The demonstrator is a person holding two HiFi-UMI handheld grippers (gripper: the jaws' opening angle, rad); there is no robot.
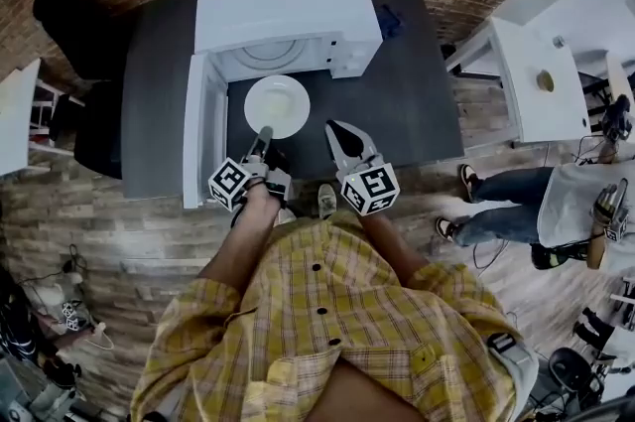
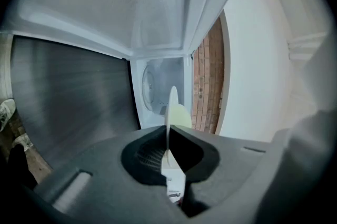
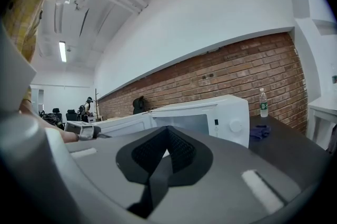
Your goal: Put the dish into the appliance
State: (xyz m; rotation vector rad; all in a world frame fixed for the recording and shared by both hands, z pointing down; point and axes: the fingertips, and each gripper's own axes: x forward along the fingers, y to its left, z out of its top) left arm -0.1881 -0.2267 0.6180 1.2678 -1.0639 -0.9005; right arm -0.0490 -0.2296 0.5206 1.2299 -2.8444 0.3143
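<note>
The left tool (image 1: 264, 136) is clamped on the near rim of the plate (image 1: 277, 105), which lies flat at frame centre just below the open microwave (image 1: 288, 8), its cavity straight ahead along the tool's line, while the right tool (image 1: 342, 138), shut and empty, sits just right of the plate.

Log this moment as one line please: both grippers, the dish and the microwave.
left gripper: jaws shut on dish rim | dish: in front of open microwave, not yet inside | right gripper: jaws shut, empty
</note>
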